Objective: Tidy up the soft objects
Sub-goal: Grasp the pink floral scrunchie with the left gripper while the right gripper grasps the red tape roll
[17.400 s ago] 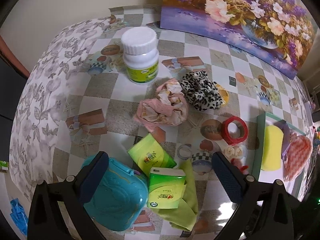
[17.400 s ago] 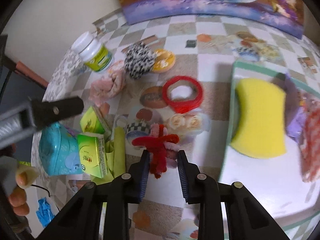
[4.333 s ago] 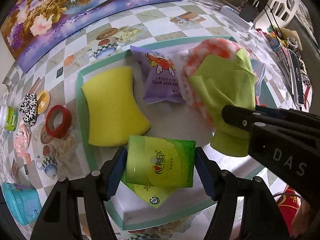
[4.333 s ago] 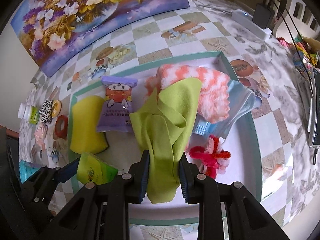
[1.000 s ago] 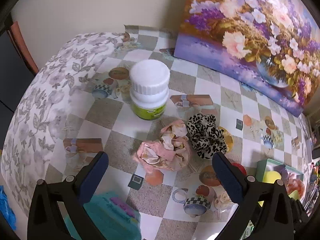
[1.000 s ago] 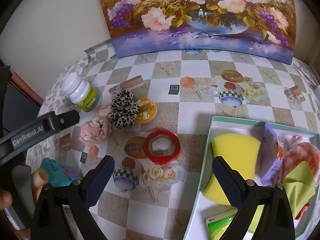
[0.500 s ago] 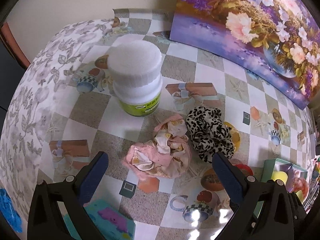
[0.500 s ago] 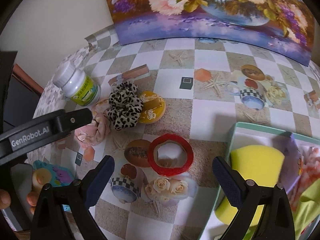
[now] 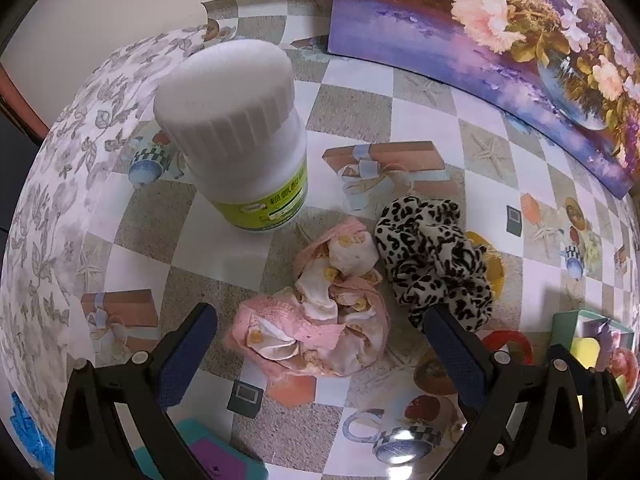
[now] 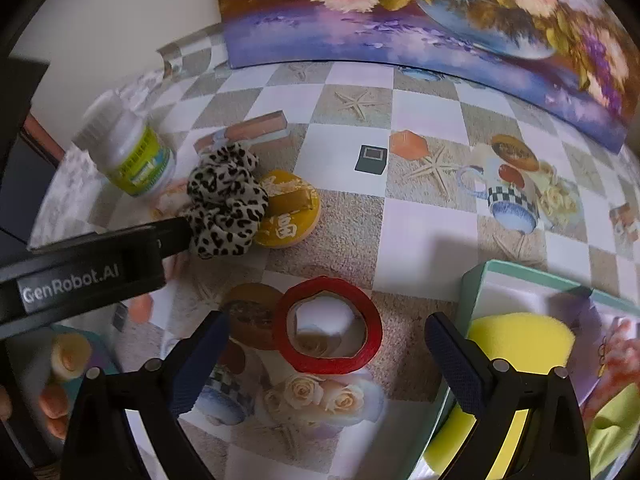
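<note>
A crumpled pink cloth (image 9: 320, 320) lies on the checked tablecloth, straddled by my open left gripper (image 9: 320, 344), whose fingers stand on either side of it without touching. A leopard-print scrunchie (image 9: 434, 264) sits just right of the cloth, also in the right wrist view as the scrunchie (image 10: 226, 204). My right gripper (image 10: 326, 360) is open and empty above a red ring (image 10: 328, 326). The green-rimmed tray (image 10: 480, 280) at the right holds a yellow sponge (image 10: 520, 340), a purple packet and a green cloth (image 10: 612, 416).
A white-capped bottle (image 9: 236, 132) stands behind the pink cloth. A yellow round tin (image 10: 288, 210) lies beside the scrunchie. A teal case (image 9: 208, 452) sits at the near edge. A flower painting (image 10: 420, 12) leans at the back. A person's fingers (image 10: 56, 396) show at lower left.
My left gripper has moved down and in toward the pink cloth, which now sits between its fingers. My right gripper has come lower over the red ring. Both stay open.
</note>
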Motion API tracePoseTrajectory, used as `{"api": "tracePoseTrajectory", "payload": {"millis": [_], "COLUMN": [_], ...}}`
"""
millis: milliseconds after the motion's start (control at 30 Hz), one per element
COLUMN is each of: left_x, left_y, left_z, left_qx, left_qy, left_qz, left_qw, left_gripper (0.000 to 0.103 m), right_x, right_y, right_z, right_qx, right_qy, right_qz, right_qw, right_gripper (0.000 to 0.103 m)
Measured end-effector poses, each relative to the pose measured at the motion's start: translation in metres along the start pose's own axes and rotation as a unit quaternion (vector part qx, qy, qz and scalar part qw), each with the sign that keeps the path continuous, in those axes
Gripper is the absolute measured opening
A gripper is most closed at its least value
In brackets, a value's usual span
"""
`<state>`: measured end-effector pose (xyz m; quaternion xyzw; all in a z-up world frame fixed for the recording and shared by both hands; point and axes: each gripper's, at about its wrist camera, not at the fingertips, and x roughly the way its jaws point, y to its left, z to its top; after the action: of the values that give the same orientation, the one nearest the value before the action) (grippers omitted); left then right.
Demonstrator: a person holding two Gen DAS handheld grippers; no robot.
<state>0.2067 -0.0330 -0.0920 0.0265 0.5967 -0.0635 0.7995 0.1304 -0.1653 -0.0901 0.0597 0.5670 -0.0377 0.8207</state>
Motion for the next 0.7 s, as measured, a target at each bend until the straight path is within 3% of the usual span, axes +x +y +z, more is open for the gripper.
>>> {"api": "tracePoseTrajectory", "payload": {"millis": [267, 433, 533, 700], "left_x": [0.007, 0.014, 0.015, 0.013], "left_y": [-0.001, 0.002, 0.005, 0.010], "left_z": [0.000, -0.001, 0.000, -0.001], "left_qx": [0.004, 0.001, -0.001, -0.001], "left_qy": [0.007, 0.012, 0.013, 0.012], "left_qz": [0.005, 0.008, 0.009, 0.009], "left_qw": [1.0000, 0.9999, 0.9999, 0.9999], "left_gripper": [0.103, 0.103, 0.103, 0.103], "right_x": [0.012, 0.014, 0.020, 0.020], "right_y": [0.020, 0.022, 0.022, 0.015], "right_z": [-0.007, -0.006, -0.007, -0.005], "right_qx": [-0.063, -0.058, -0.033, -0.017], "right_qy": [0.007, 0.010, 0.025, 0.021], "right_qz": [-0.074, -0.063, -0.018, -0.020], "right_qw": [0.995, 0.996, 0.999, 0.999], "right_gripper": [0.100, 0.100, 0.100, 0.100]}}
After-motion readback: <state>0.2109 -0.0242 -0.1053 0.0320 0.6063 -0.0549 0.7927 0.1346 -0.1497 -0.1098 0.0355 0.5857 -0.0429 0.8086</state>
